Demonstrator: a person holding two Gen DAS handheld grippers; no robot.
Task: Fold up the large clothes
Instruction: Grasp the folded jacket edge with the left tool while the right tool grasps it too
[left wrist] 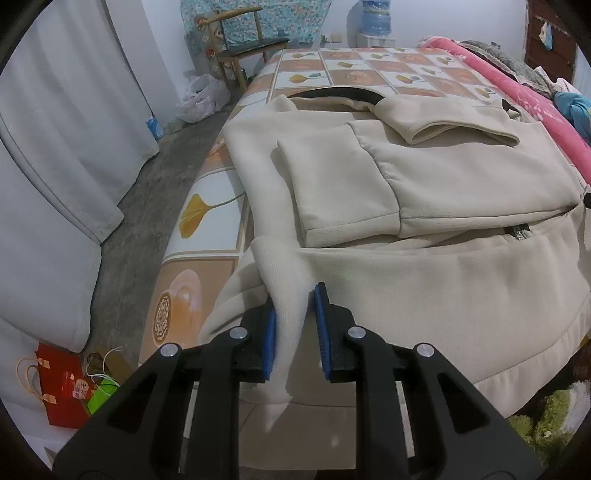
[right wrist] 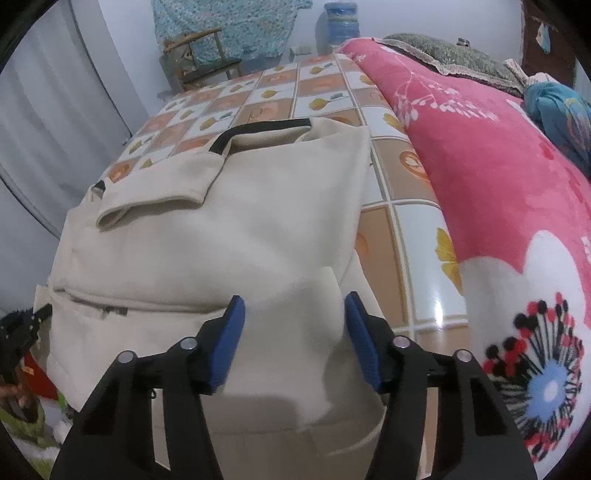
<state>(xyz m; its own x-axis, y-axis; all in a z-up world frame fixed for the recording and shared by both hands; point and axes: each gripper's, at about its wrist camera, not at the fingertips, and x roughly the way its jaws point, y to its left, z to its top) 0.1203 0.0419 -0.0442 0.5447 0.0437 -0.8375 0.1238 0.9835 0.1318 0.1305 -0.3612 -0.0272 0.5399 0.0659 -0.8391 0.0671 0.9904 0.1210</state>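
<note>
A large cream fleece jacket lies spread on a bed covered by a sheet patterned with orange, white and tan squares bearing yellow leaves. The jacket has a black collar at its far end, both sleeves folded across its body, and a zippered pocket near its hem. The left gripper, black with blue pads, is closed narrowly on a pinched fold of the jacket's ribbed hem corner at the near left edge of the bed, and the fabric runs up between its pads. The right gripper, of the same make, hangs over the jacket's near right corner with its jaws about half apart; cream fabric lies between and beneath the blue pads, but they do not appear to press on it. To the right of the jacket, a thick pink blanket printed with large white flowers is heaped along the bed, apart from the jacket. Beyond the bed stand a wooden chair and a blue water bottle against a white wall. On the floor to the left are a white curtain, a white plastic bag and a red paper gift bag.
</note>
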